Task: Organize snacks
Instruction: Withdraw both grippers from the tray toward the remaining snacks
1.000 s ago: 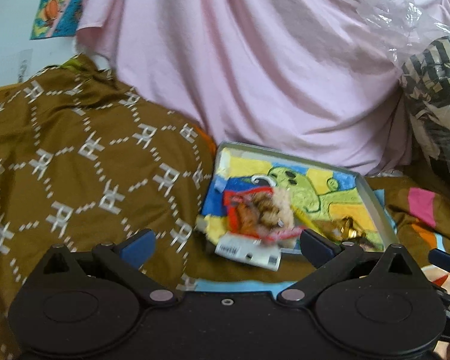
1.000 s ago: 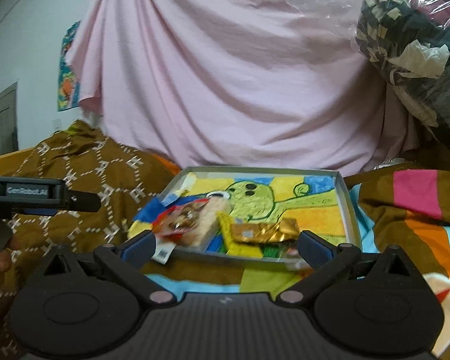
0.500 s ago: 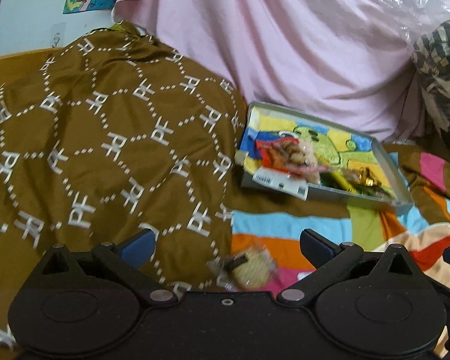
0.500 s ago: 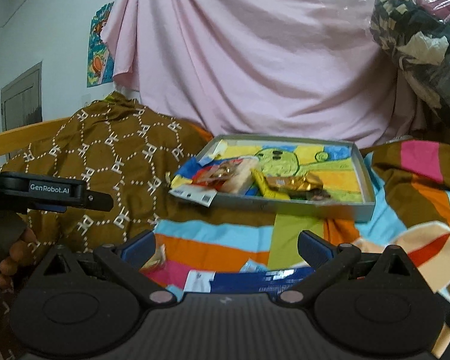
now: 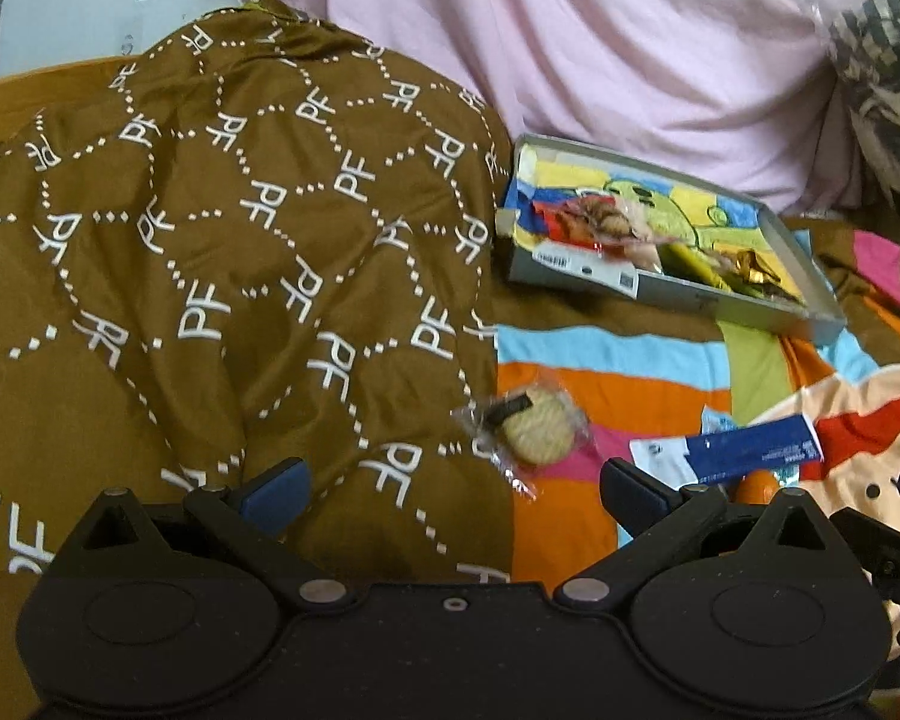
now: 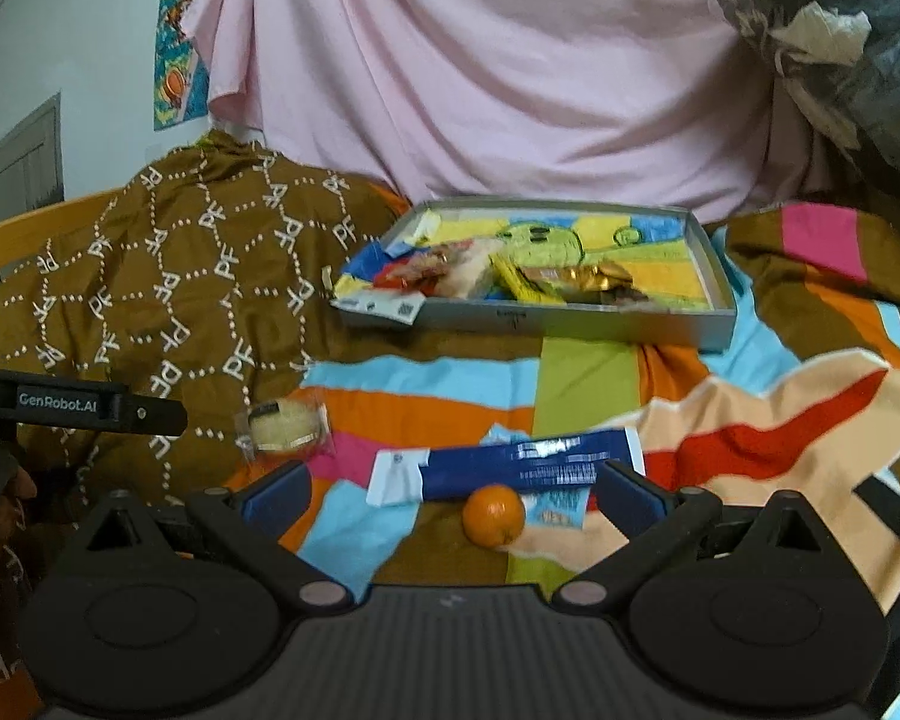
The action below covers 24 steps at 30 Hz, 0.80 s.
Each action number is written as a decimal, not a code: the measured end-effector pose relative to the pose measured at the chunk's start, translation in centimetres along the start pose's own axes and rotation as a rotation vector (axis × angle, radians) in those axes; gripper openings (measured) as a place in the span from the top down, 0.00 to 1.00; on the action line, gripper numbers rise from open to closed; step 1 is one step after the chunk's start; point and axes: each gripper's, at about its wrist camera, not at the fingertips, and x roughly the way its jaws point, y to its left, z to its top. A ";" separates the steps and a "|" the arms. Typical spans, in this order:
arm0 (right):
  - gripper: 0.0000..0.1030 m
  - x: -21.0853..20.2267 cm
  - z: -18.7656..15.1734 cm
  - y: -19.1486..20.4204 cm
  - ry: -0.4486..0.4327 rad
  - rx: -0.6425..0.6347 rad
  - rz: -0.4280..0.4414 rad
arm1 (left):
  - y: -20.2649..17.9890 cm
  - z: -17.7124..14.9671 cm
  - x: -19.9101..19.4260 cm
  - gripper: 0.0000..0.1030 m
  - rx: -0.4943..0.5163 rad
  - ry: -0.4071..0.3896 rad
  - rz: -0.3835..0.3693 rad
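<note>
A grey tray [image 5: 678,291] [image 6: 546,319] with a cartoon-printed base lies on the bed and holds several snack packets. A wrapped round biscuit [image 5: 537,425] [image 6: 287,425] lies on the striped cover nearer to me. Beside it are a long blue and white packet [image 5: 750,446] [image 6: 510,468] and a small orange [image 6: 493,514]. My left gripper [image 5: 450,483] is open, just short of the biscuit. My right gripper [image 6: 450,489] is open too, with the orange and blue packet showing between its fingers, untouched.
A brown patterned quilt [image 5: 210,252] is bunched up on the left. A pink sheet [image 6: 498,72] hangs behind the tray. A plastic-wrapped bundle [image 6: 834,42] sits at the upper right. The left gripper's body [image 6: 72,405] and a hand show at the right wrist view's left edge.
Both grippers have pulled back from the tray, which now looks smaller and farther. The biscuit, blue packet and orange have come into view near the fingers.
</note>
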 end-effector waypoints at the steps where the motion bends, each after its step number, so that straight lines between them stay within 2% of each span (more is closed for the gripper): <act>1: 0.00 0.1 -0.2 0.0 0.010 0.003 -0.001 | -0.1 0.0 0.1 0.01 0.003 0.005 -0.001; 8: 0.00 0.8 -1.1 0.2 0.071 -0.001 -0.006 | -0.3 -0.2 0.4 0.01 0.021 0.023 0.004; 14: 0.00 2.0 -1.6 0.6 0.158 -0.009 -0.038 | -0.5 -0.5 0.9 0.01 0.037 0.049 0.013; 24: 0.00 2.6 -1.9 0.5 0.193 0.012 -0.035 | -0.7 -0.7 1.8 0.01 0.050 0.094 0.017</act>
